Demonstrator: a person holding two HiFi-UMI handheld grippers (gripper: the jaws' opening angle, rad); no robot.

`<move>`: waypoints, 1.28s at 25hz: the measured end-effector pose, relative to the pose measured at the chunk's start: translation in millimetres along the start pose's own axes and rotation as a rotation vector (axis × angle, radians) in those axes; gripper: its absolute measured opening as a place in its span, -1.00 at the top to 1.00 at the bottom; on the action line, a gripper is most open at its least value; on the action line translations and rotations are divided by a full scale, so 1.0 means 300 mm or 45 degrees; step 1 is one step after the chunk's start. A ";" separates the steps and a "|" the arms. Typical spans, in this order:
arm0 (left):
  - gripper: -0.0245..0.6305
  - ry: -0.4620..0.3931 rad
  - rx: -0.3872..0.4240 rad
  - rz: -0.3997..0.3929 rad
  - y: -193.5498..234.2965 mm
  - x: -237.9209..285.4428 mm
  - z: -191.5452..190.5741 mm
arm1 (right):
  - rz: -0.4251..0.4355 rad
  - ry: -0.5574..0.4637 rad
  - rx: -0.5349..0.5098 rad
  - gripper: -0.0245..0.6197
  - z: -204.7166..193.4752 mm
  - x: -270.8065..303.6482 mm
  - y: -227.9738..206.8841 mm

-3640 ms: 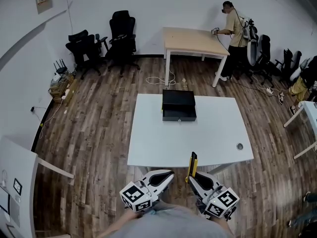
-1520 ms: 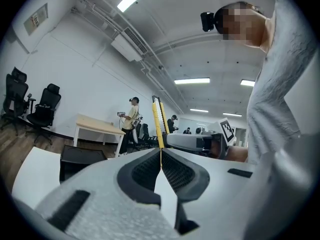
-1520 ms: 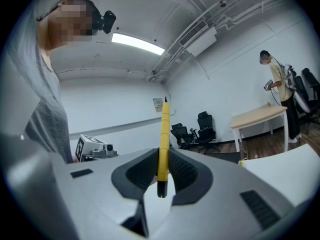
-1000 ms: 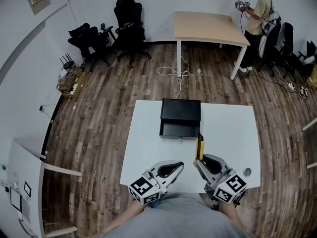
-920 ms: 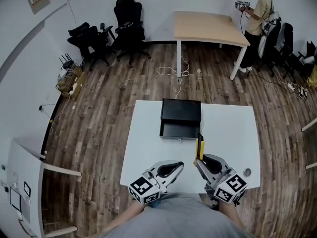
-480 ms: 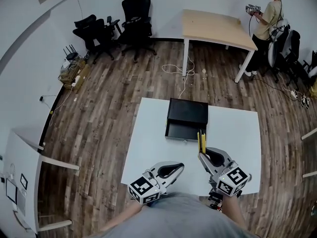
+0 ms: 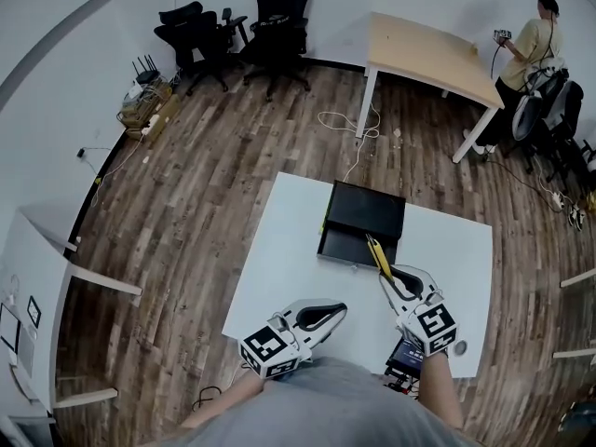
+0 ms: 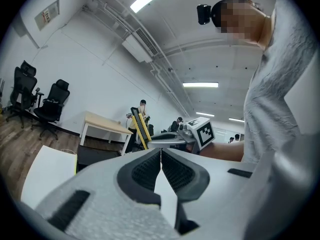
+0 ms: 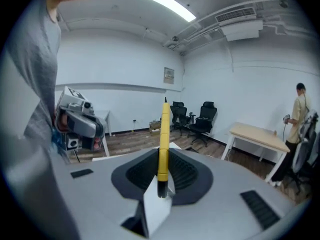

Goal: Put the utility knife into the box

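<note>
Two grippers, yours: right gripper (image 7: 388,272) pinches utility knife (image 7: 377,254) near box (image 7: 368,210) at table (image 7: 279,277) far edge; left gripper (image 7: 337,308) pressed together.

No words, numbers or brand names can be read anywhere.
The cube (image 7: 267,350) on the left claw (image 7: 337,308) and the cube (image 7: 430,324) on the right claw (image 7: 385,274) carry black-and-white square patterns made of blocks only, with no letters or digits. One such pattern also shows in the left gripper view. A framed notice (image 9: 169,75) hangs on the white wall (image 9: 125,69) in the right gripper view, and its print is too small to make out. The sheet pinned high on the wall in the left gripper view is just as illegible.
</note>
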State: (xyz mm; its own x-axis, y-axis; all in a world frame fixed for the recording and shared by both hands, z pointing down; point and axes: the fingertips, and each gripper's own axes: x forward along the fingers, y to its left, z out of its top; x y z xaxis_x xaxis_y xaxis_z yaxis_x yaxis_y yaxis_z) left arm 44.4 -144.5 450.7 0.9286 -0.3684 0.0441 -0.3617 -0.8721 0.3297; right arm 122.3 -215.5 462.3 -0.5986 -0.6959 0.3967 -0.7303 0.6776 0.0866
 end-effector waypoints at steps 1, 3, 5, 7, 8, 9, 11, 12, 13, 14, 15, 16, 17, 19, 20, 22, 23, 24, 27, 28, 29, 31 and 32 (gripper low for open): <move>0.87 0.000 -0.001 0.004 0.005 0.000 -0.002 | 0.001 0.032 -0.040 0.68 -0.013 0.013 -0.008; 0.87 0.000 -0.008 0.016 0.021 0.001 -0.004 | 0.010 0.085 -0.103 0.68 -0.034 0.041 -0.025; 0.87 0.001 -0.017 0.029 0.039 0.003 -0.004 | 0.021 0.127 -0.148 0.68 -0.053 0.067 -0.045; 0.87 0.002 -0.030 0.041 0.051 0.005 -0.007 | 0.032 0.172 -0.192 0.68 -0.076 0.091 -0.061; 0.87 0.004 -0.036 0.046 0.056 0.006 -0.011 | 0.039 0.193 -0.210 0.68 -0.090 0.103 -0.066; 0.87 0.007 -0.041 0.050 0.061 0.007 -0.015 | 0.047 0.214 -0.224 0.68 -0.103 0.116 -0.071; 0.87 0.013 -0.048 0.054 0.070 0.011 -0.021 | 0.066 0.248 -0.243 0.68 -0.129 0.143 -0.079; 0.87 0.016 -0.051 0.055 0.075 0.013 -0.023 | 0.076 0.263 -0.249 0.68 -0.140 0.157 -0.081; 0.87 0.018 -0.054 0.056 0.080 0.014 -0.026 | 0.084 0.278 -0.255 0.68 -0.152 0.169 -0.083; 0.87 0.022 -0.057 0.058 0.086 0.016 -0.027 | 0.093 0.291 -0.260 0.68 -0.163 0.181 -0.084; 0.87 0.025 -0.059 0.059 0.093 0.017 -0.029 | 0.101 0.304 -0.264 0.68 -0.172 0.193 -0.086; 0.87 0.029 -0.063 0.061 0.101 0.019 -0.029 | 0.110 0.316 -0.268 0.68 -0.180 0.205 -0.089; 0.87 0.034 -0.068 0.063 0.109 0.022 -0.030 | 0.119 0.327 -0.272 0.68 -0.187 0.216 -0.091; 0.87 0.041 -0.080 0.065 0.121 0.027 -0.034 | 0.134 0.343 -0.294 0.68 -0.197 0.237 -0.096; 0.87 0.044 -0.084 0.064 0.125 0.031 -0.038 | 0.139 0.351 -0.311 0.68 -0.201 0.246 -0.101; 0.87 0.054 -0.087 0.059 0.133 0.043 -0.047 | 0.143 0.368 -0.332 0.68 -0.214 0.264 -0.116; 0.87 0.059 -0.088 0.056 0.137 0.050 -0.052 | 0.144 0.377 -0.336 0.68 -0.222 0.273 -0.126; 0.87 0.065 -0.090 0.051 0.141 0.057 -0.055 | 0.146 0.388 -0.339 0.68 -0.231 0.282 -0.134; 0.87 0.085 -0.098 0.030 0.142 0.073 -0.063 | 0.163 0.417 -0.344 0.68 -0.250 0.304 -0.147; 0.87 0.092 -0.100 0.023 0.141 0.077 -0.066 | 0.171 0.429 -0.344 0.68 -0.259 0.310 -0.149; 0.87 0.100 -0.102 0.017 0.139 0.081 -0.068 | 0.178 0.443 -0.343 0.68 -0.270 0.316 -0.151; 0.87 0.113 -0.103 0.009 0.136 0.084 -0.072 | 0.190 0.465 -0.340 0.68 -0.289 0.326 -0.155; 0.87 0.118 -0.103 0.007 0.135 0.084 -0.073 | 0.194 0.471 -0.338 0.68 -0.296 0.331 -0.156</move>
State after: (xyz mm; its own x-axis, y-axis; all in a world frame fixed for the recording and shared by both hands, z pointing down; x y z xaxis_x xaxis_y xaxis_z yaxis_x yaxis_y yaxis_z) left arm 55.0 -181.9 486.0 0.9317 -0.3385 0.1318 -0.3623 -0.8398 0.4044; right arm 126.4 -295.3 578.6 -0.4997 -0.4855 0.7174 -0.5054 0.8360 0.2138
